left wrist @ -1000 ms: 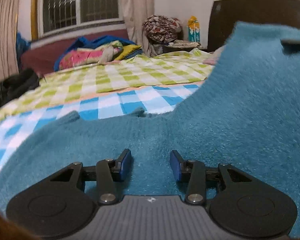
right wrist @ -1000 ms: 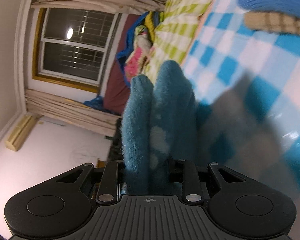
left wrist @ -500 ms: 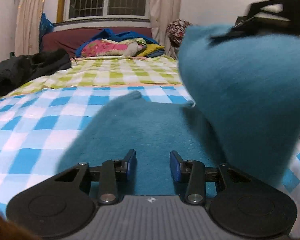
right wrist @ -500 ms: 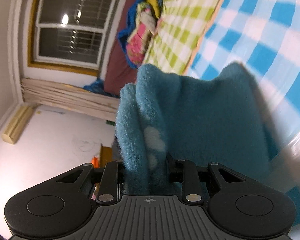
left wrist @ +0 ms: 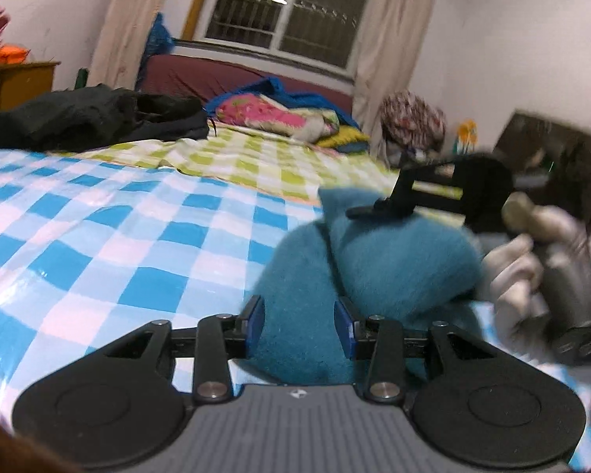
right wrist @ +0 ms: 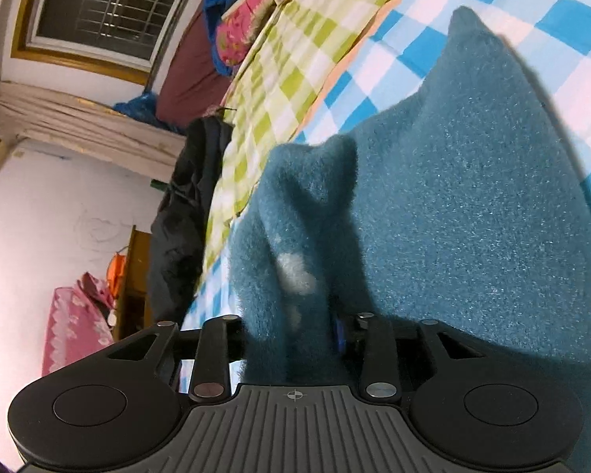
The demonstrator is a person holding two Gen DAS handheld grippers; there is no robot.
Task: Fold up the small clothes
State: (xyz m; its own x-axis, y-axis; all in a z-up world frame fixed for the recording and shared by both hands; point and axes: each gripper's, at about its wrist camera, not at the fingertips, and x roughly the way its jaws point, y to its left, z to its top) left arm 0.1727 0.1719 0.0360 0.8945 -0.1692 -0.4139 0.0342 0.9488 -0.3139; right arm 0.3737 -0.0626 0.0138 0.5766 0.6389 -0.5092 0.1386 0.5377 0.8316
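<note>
Left gripper (left wrist: 298, 325) has a fold of the fuzzy teal garment (left wrist: 394, 264) sitting between its blue pads (left wrist: 255, 325), and the fabric fills the whole gap, so it looks clamped on it. Right gripper (right wrist: 291, 331) is tilted hard to one side in its own view, with a bunched ridge of the same teal garment (right wrist: 472, 197) running up between its fingers; its jaws are opening right now, the cloth is still in there, and the left finger is hidden behind the fluff, so I honestly can't tell if the pads still press on it. From the left wrist view you can see the right gripper (left wrist: 394, 207) up on top of the raised teal hump, a bit blurry, with a gloved hand (left wrist: 532, 256) wrapped around its handle. Garment itself is heaped and partly doubled over on the blue-and-white checked sheet (left wrist: 98, 236) covering the near part of the bed, one pointed corner sticking up toward the far side. Past the blue checks comes a green-and-white checked sheet (left wrist: 256, 157), then a pile of colourful bedding (left wrist: 272, 114) at the far edge of the bed under the window (left wrist: 291, 23). Black clothing (left wrist: 90, 118) is dumped at the far left corner.
</note>
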